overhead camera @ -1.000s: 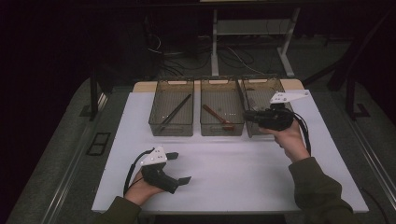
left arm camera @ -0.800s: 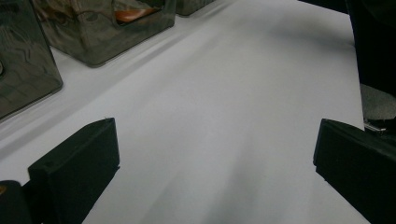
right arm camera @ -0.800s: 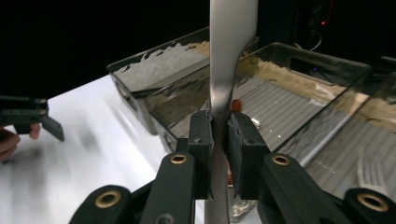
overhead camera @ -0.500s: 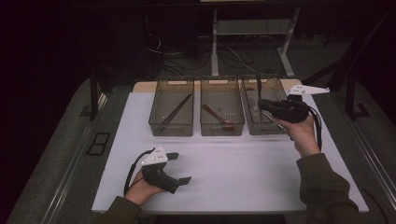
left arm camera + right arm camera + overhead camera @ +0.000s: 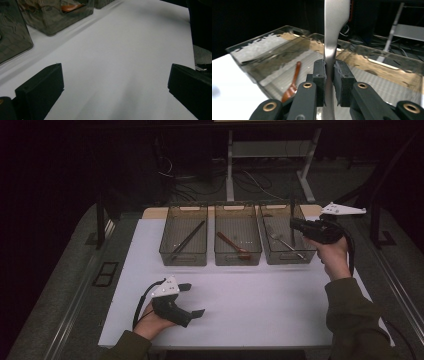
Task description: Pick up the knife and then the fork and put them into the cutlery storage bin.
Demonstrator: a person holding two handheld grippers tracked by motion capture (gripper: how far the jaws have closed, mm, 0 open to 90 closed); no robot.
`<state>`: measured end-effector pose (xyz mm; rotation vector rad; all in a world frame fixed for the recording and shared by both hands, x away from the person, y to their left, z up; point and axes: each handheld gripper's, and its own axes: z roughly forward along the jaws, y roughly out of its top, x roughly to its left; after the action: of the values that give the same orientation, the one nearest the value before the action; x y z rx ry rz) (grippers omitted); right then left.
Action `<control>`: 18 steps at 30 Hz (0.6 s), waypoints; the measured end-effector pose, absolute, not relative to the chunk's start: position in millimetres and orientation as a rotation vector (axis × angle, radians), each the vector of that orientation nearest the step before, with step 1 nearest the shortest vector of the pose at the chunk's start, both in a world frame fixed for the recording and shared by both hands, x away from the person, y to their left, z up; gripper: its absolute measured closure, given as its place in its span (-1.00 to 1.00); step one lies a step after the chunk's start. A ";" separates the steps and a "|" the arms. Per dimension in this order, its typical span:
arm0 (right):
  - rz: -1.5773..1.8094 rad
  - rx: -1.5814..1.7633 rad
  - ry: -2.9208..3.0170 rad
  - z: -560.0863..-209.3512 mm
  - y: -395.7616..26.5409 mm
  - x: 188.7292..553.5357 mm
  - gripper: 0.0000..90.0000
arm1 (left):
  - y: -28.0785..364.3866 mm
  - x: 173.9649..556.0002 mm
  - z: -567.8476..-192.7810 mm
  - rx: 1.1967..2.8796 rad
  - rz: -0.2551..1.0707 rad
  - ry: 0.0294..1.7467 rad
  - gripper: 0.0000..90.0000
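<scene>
Sorting of cutlery into three clear bins. The right gripper [image 5: 296,225], at the right of the high view, is clenched on the metal utensil [image 5: 332,45], whose flat handle rises upright through the centre of the right gripper view; the black pads [image 5: 320,75] press both flat faces of the narrow neck, and the working end is hidden below the jaws, so the kind of utensil cannot be told. In the high view it appears as a thin dark upright line [image 5: 292,207] above the right bin [image 5: 264,251], at the upper right of the white mat [image 5: 250,295].

Handling, by judgement: the piece is rigid, light for its length and not fragile, but its polished steel is slippery, so a pinch across the flat faces at the narrow neck, as here, resists twisting better than one on the thin edges. The surface is a smooth satin grey that widens toward the top of the frame and catches a pale reflection.

The right bin already holds a fork [image 5: 282,240], the middle bin [image 5: 237,260] a brown wooden spoon [image 5: 232,243], the left bin [image 5: 182,260] dark chopsticks [image 5: 187,240].

The left gripper [image 5: 192,300] rests at the lower left of the mat, jaws released and wide apart over bare mat, grasping nothing
</scene>
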<state>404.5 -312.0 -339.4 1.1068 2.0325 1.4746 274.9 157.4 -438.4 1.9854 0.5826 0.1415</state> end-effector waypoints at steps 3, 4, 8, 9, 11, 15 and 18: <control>1.445 1.134 2.026 -342.1 -318.5 410.6 0.76 | 157.4 275.0 -438.5 1.986 0.140 0.583 -1.00; 1.436 1.144 2.027 -343.4 -320.6 412.5 0.76 | 157.4 275.0 -438.5 1.986 0.140 0.583 -1.00; 1.390 1.191 2.027 -350.2 -328.2 418.8 0.76 | 157.4 274.9 -438.5 1.986 0.140 0.582 -1.00; 1.380 1.204 2.024 -352.4 -330.1 420.2 0.76 | 157.4 274.9 -438.5 1.986 0.140 0.583 -1.00; 1.354 1.226 2.029 -357.0 -334.2 422.9 0.76 | 157.4 274.9 -438.5 1.986 0.139 0.583 -1.00; 1.282 1.275 2.055 -366.9 -339.9 428.3 0.76 | 157.4 274.9 -438.5 1.988 0.140 0.582 -1.00; 1.240 1.301 2.074 -373.3 -342.5 431.2 0.76 | 157.4 274.9 -438.6 1.989 0.140 0.583 -1.00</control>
<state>431.2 -342.5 -373.3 1.3013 2.0742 1.2402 274.9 157.4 -438.6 1.9891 0.5828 0.1404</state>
